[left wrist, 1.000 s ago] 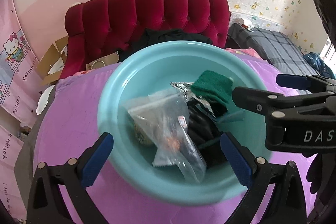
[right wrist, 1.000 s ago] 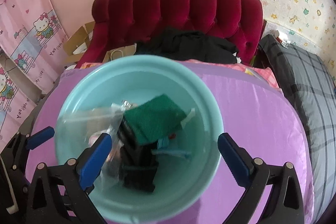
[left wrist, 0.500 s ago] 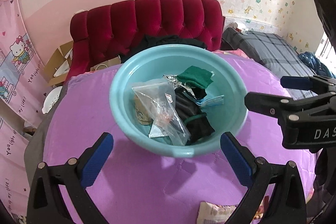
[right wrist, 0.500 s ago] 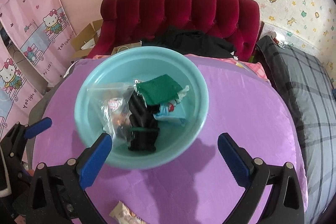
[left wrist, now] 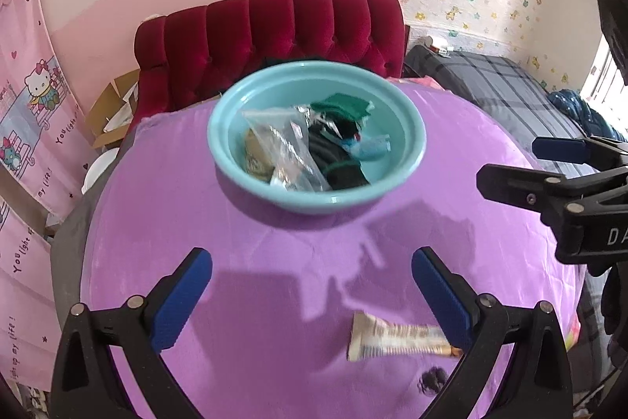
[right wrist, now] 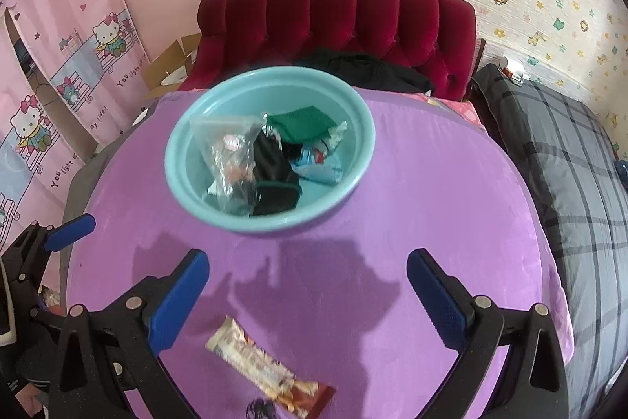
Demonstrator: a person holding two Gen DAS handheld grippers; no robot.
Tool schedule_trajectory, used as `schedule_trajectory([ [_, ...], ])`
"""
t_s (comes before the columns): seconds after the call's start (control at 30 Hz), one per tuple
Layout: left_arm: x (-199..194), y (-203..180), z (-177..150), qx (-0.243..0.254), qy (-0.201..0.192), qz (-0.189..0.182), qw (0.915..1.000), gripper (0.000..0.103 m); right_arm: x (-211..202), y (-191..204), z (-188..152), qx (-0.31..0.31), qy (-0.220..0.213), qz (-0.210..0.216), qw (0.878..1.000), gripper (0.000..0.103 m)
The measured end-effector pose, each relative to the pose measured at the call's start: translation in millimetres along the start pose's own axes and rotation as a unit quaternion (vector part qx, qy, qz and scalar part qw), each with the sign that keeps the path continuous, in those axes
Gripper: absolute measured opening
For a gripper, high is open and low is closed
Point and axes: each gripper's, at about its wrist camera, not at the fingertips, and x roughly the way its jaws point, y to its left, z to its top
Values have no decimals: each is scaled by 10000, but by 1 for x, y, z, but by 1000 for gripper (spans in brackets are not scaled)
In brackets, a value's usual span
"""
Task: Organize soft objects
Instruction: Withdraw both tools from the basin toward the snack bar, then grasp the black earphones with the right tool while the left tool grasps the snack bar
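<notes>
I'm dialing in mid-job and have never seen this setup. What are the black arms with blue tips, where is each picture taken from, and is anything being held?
There is no robot here: a person holds a hand-operated claw in each hand, with a wide-angle camera on each looking forward along its two blue-padded fingers. One picture comes from the left claw, the other from the right claw; each also catches the other at its edge. Both are open and hold nothing. On the purple cloth stands a teal bowl holding a clear plastic bag, a green cloth, black fabric and a light blue packet. A snack bar wrapper lies on the cloth nearer the cameras, outside the bowl.
</notes>
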Motion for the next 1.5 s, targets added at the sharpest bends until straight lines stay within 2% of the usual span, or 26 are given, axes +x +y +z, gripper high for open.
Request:
schedule_trajectory([
  [0.33,-12,-9,-38,73,15,-67,9999,103,-8,1,-60,251,116,-62,9996,103],
  [0.53,-14,-7,-62,56,85,-97,9999,103,-11,5,-90,203,148,-267,9993,103],
  [0.77,-5,-4,-90,34,276,-148,9995,103,-3,8,-123,311,409,-285,9983,103],
  [1.1,-6,-4,-106,142,290,-236,9992,103,7,11,-151,511,685,-265,9960,103],
  [1.5,10,2,-129,162,529,-209,9983,103,42,16,-182,771,1320,-13,9882,103],
])
